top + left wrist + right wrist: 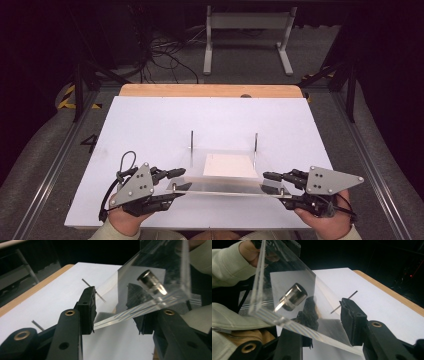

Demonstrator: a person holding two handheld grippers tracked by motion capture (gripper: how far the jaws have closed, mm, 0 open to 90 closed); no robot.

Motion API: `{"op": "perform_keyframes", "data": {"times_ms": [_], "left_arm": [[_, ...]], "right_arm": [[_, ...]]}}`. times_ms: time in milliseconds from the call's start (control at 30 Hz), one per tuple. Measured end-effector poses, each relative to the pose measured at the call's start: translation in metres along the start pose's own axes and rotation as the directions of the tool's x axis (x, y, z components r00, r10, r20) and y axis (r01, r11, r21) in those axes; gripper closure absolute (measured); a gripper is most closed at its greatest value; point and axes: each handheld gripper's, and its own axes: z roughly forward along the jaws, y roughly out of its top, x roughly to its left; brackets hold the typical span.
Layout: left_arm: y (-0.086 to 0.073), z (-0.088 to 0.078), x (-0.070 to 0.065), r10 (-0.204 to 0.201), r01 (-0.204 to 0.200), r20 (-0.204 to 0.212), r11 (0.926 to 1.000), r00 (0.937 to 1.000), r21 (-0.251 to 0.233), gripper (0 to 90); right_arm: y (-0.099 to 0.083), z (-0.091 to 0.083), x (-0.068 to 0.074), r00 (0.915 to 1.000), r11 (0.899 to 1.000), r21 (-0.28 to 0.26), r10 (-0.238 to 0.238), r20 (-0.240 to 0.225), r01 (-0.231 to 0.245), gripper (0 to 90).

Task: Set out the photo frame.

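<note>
High view: two thin metal pins (pixel 191 145) stand behind the acrylic plate (pixel 225 185).

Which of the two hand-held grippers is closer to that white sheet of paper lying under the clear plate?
The right gripper, slightly. It grips the clear plate at its right end, just beside the white sheet. The left gripper grips the left end, a little farther off.
</note>
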Motion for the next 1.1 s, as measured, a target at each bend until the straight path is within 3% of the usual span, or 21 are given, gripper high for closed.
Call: {"op": "perform_keyframes", "data": {"times_ms": [100,200,333,400,467,667,1100], "left_arm": [[0.005,-0.001,0.0,0.031,-0.031,-0.023,0.9995,0.9992,-0.005,59.1],[0.007,-0.001,0.006,0.023,-0.024,-0.043,0.9991,0.9988,-0.036,58.4],[0.01,-0.001,0.013,-0.006,-0.004,-0.116,0.9962,0.9933,-0.087,53.7],[0.009,-0.003,0.018,-0.037,0.019,-0.144,0.9923,0.9888,-0.122,47.0],[0.007,-0.006,0.023,-0.057,0.036,-0.169,0.9912,0.984,-0.127,40.8],[-0.009,-0.01,0.034,-0.096,0.076,-0.222,0.9921,0.9703,-0.1,35.7],[-0.047,-0.012,0.047,-0.14,0.146,-0.308,0.9893,0.941,-0.005,31.8]], "right_arm": [[0.004,-0.003,0.0,1.0,1.0,-0.004,0.006,-0.003,-0.006,64.1],[0.006,-0.002,-0.003,0.9998,0.999,-0.038,-0.013,0.016,0.014,64.2],[0.011,0.001,-0.012,0.9979,0.995,-0.094,-0.038,0.052,0.043,64.0],[0.013,0.003,-0.017,0.9962,0.991,-0.121,-0.046,0.073,0.055,63.5],[0.015,0.004,-0.024,0.9949,0.987,-0.151,-0.044,0.091,0.058,62.9],[0.019,0.011,-0.045,0.9921,0.97,-0.237,-0.017,0.124,0.047,61.4],[0.027,0.023,-0.077,0.9816,0.952,-0.304,0.032,0.188,0.027,59.7]]}}
